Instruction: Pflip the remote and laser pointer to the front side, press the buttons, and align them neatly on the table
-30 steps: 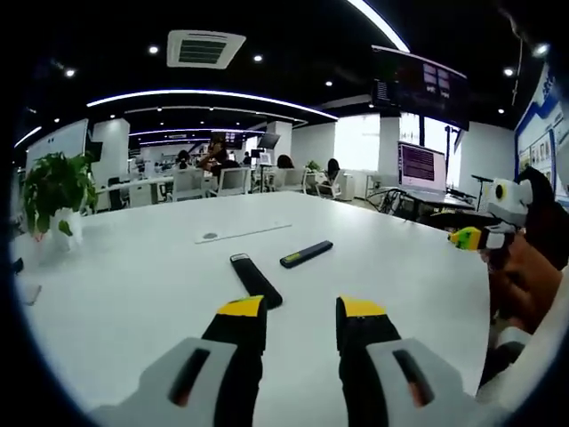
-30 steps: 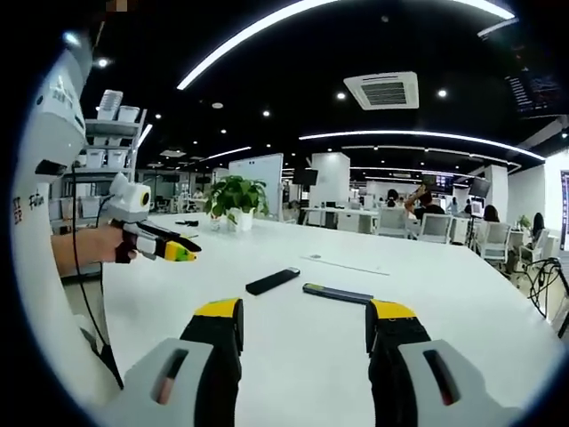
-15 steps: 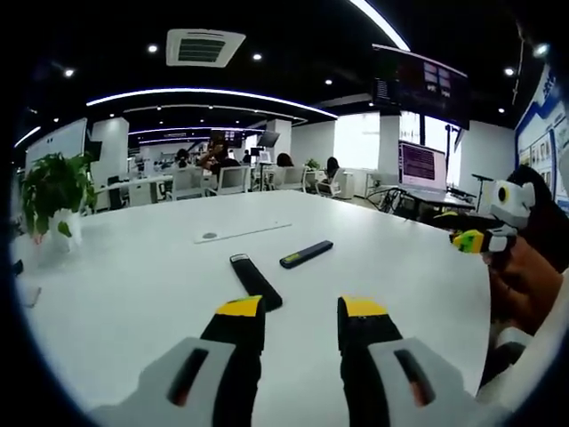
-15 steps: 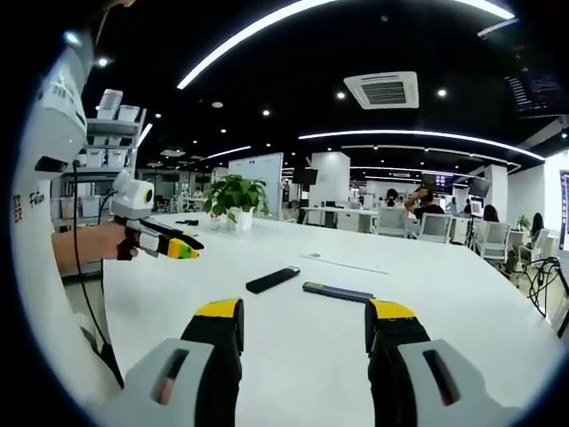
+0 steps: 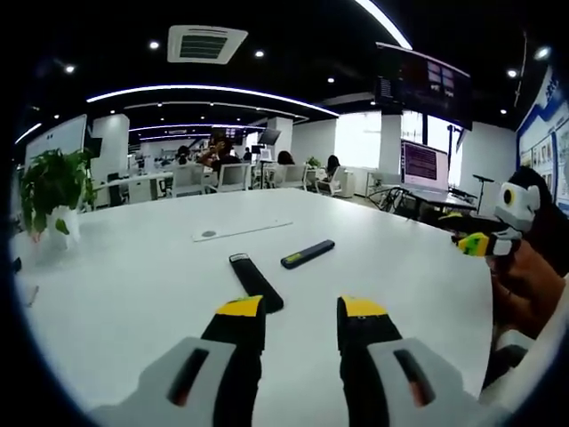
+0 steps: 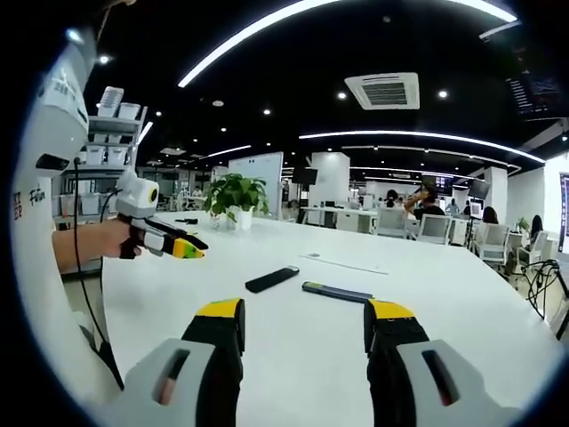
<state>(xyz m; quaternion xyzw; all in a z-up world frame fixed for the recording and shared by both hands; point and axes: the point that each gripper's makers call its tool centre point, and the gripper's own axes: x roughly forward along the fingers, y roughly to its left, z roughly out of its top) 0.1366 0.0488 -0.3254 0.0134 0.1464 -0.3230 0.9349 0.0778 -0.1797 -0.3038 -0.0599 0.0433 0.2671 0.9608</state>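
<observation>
Two dark things lie on the white table point(image 5: 133, 294), a short way apart. The black remote point(image 5: 256, 282) is the wider bar, just beyond my left gripper point(image 5: 300, 311), whose jaws stand open and empty. The slimmer laser pointer point(image 5: 308, 253) lies farther off, to its right. At the right edge of the left gripper view a hand holds the right gripper point(image 5: 476, 242) in the air. In the right gripper view the remote point(image 6: 272, 279) and the laser pointer point(image 6: 337, 293) lie ahead of my right gripper point(image 6: 304, 313), which is open and empty. The left gripper point(image 6: 187, 247) hovers at the left.
A potted plant point(image 5: 53, 191) point(image 6: 236, 197) stands at the table's far side. A flat white strip point(image 5: 242, 231) point(image 6: 342, 264) lies behind the two things. Chairs, desks and seated people fill the room beyond. A small dark item point(image 6: 187, 221) lies near the plant.
Both hands have drifted only slightly; each gripper seen in the other's view sits a touch higher. The remote and the laser pointer have not moved.
</observation>
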